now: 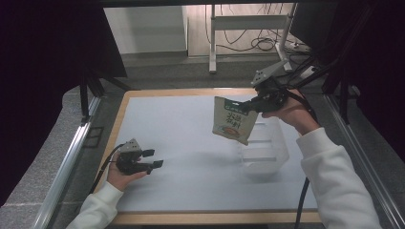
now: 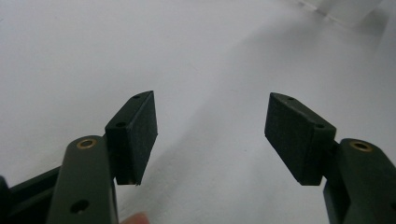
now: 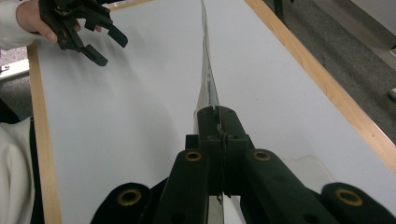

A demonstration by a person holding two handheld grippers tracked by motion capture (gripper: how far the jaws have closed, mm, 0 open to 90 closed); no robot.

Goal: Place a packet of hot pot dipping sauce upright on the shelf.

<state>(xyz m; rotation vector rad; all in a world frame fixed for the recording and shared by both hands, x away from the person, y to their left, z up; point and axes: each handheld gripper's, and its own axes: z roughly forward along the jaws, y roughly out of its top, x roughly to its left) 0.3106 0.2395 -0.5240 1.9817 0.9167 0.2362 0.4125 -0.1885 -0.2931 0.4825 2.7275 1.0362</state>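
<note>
A flat food pouch (image 1: 232, 120), beige with green print and a red bowl picture, hangs in the air above the table's right half. My right gripper (image 1: 249, 106) is shut on its top corner; in the right gripper view the pouch (image 3: 206, 70) shows edge-on, running away from the closed jaws. The pouch's lower edge hangs over the near-left corner of a clear plastic box (image 1: 267, 152). My left gripper (image 1: 154, 158) rests low at the table's left, held in a hand, its jaws open with nothing between the pads (image 2: 135, 135). From the right gripper view the left gripper (image 3: 105, 44) is also open.
The table has a white mat (image 1: 181, 143) with a wooden border (image 1: 210, 218). The clear box stands at the right. Metal rails run along both sides, and a stand with cables stands behind the table's far edge.
</note>
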